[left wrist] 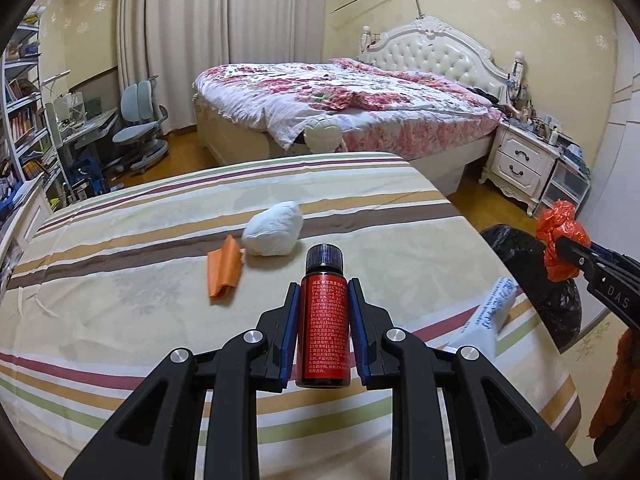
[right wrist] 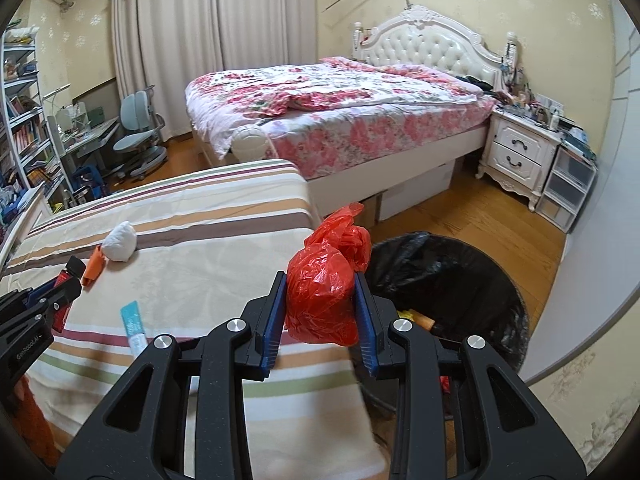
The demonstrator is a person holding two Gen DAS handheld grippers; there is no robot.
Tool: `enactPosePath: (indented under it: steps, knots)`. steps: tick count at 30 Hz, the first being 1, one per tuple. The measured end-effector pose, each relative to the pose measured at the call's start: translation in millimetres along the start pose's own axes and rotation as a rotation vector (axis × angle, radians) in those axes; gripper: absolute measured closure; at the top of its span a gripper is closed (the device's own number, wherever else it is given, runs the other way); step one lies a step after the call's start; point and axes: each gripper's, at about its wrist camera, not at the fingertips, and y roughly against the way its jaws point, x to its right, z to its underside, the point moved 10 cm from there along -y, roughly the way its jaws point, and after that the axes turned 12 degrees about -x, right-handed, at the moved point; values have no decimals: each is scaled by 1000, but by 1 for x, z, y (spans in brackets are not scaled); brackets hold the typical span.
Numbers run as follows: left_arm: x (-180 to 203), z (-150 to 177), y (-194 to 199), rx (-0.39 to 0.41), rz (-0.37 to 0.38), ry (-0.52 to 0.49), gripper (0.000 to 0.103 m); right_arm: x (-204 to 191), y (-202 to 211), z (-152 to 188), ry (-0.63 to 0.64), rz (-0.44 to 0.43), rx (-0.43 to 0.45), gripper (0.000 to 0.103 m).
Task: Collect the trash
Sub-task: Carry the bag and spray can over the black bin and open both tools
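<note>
My left gripper (left wrist: 323,294) is shut on a small dark bottle with a red label (left wrist: 325,320) and a black cap, held above the striped bedcover (left wrist: 120,320). My right gripper (right wrist: 320,284) is shut on a crumpled red plastic bag (right wrist: 324,300), held at the bed's right edge beside the black-lined trash bin (right wrist: 460,280). On the cover lie a white crumpled wad (left wrist: 274,230), an orange scrap (left wrist: 224,272) and a white-and-teal sachet (right wrist: 134,326). The bin (left wrist: 532,264) and the right gripper with its bag (left wrist: 560,244) also show in the left wrist view.
A larger bed with a floral quilt (right wrist: 340,108) stands beyond. A white nightstand (right wrist: 520,152) and plastic drawers (right wrist: 568,188) are at the right wall. A desk, a blue chair (right wrist: 138,140) and bookshelves are at the left. The floor is wood.
</note>
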Motion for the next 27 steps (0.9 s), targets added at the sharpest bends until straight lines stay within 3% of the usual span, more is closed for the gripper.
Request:
enactPosePath:
  steps: [17, 27]
  knots:
    - [144, -27, -19, 19, 103, -182, 78, 85, -8, 9, -94, 57, -4, 71]
    - [190, -40, -49, -6, 106, -245, 78, 116, -24, 4, -125, 67, -15, 71]
